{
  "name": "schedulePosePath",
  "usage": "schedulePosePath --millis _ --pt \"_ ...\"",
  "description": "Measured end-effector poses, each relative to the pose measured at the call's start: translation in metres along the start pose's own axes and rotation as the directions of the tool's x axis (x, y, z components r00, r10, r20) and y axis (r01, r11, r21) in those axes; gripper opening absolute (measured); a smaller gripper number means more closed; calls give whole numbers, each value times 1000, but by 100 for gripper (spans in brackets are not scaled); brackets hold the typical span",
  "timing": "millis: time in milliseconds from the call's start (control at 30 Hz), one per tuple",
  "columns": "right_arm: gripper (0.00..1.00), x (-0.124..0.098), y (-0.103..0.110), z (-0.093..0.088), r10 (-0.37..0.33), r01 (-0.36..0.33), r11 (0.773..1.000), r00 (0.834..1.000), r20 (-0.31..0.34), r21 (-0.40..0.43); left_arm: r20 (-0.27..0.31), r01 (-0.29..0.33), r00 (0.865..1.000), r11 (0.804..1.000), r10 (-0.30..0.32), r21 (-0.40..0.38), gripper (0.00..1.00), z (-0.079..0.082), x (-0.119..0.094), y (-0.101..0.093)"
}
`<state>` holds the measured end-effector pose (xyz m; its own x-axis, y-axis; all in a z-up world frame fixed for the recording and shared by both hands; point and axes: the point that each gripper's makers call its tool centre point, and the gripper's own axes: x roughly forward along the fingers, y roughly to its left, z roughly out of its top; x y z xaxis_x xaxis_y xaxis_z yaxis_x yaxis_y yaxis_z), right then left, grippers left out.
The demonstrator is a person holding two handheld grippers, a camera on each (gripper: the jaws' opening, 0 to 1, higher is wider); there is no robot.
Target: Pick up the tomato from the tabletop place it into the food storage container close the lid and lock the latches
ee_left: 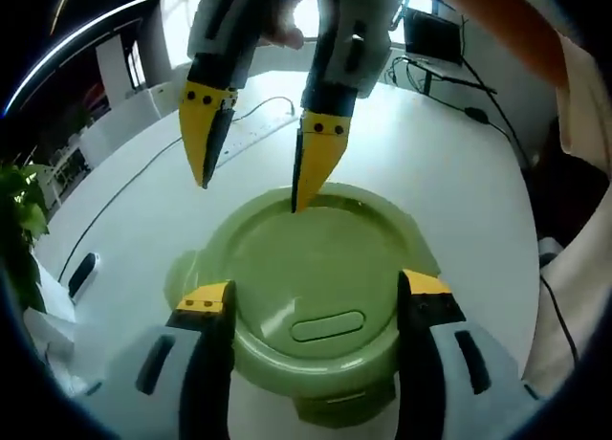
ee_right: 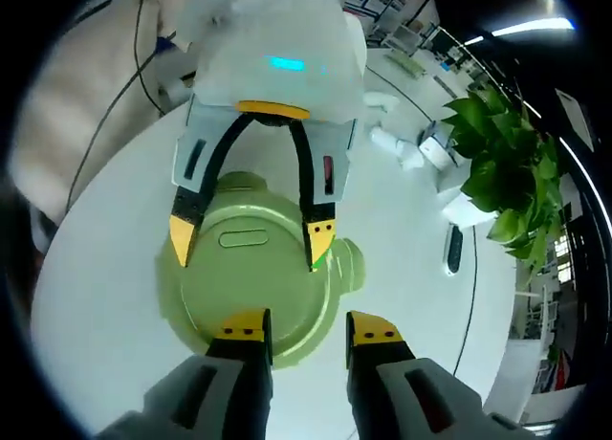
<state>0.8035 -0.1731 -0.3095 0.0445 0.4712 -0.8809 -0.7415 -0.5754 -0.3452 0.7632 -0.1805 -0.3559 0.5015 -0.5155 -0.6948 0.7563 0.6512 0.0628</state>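
Starting with the biggest thing, the white counter point(ee_left: 449, 182) takes up most of both views, with a black cable point(ee_left: 124, 187) trailing across it and a leafy green plant point(ee_right: 507, 172) off at its edge. Sitting in the middle is the round green food storage container point(ee_left: 316, 277), lid point(ee_right: 249, 287) already on top, with an oval recess in the lid's surface. No idea about the tomato, can't see inside with that lid on.

Left tool point(ee_left: 316, 301) is spread wide with a jaw on either side of the container, right at the rim near the oval mark, not pinching anything as far as I can tell. Right tool point(ee_right: 306, 330) hangs over the opposite edge with its yellow tips parted too, one tip just about touching the lid's far rim in the left gripper view. A side tab point(ee_right: 349, 263) sticks out by the left tool's jaw.
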Motion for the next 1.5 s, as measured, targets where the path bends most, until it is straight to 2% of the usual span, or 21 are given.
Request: schedulePosePath --millis 167,267,300,500,567,633,900,1000,1167,1367,1400,1433,1500 --pt "24 17 -8 8 123 -124 991 992 -29 -45 12 -7 1000 1000 7 -7 61 0 1 1" --pt "24 25 -17 11 142 -145 987 989 -49 -65 21 -10 1000 1000 10 -9 61 0 1 -2" --pt "22 28 -17 13 170 -175 981 984 -59 -87 23 -10 1000 1000 10 -9 61 0 1 -2" --pt "20 40 -22 15 223 -234 965 970 -98 -122 43 -19 999 1000 20 -15 61 1 2 -3" --pt "19 44 -18 14 257 -272 952 960 -115 -139 48 -19 999 1000 20 -14 61 1 1 -3" --pt "19 48 -19 13 260 -279 948 956 -134 -153 49 -18 999 1000 19 -13 60 1 1 -4" --pt "19 64 -20 15 314 -338 925 937 -151 -172 52 -21 998 1000 22 -14 59 0 -2 -5" --pt "19 65 -18 15 366 -389 911 916 -163 -138 50 -20 999 1000 20 -9 59 0 -2 -5" --pt "18 67 -17 15 409 -436 890 893 -185 -135 47 -19 999 1000 19 -8 59 0 -4 -6" --pt "18 70 -14 15 475 -504 856 854 -213 -113 49 -18 999 1000 19 -7 59 -1 -6 -7" --pt "18 70 -13 14 493 -522 847 842 -217 -103 47 -18 999 1000 18 -7 59 -1 -6 -7" --pt "18 71 -13 14 500 -529 843 838 -219 -99 46 -18 999 1000 18 -6 59 -1 -6 -7" --pt "18 72 -10 13 548 -575 815 805 -226 -74 44 -18 999 1000 18 -6 59 -1 -6 -7"
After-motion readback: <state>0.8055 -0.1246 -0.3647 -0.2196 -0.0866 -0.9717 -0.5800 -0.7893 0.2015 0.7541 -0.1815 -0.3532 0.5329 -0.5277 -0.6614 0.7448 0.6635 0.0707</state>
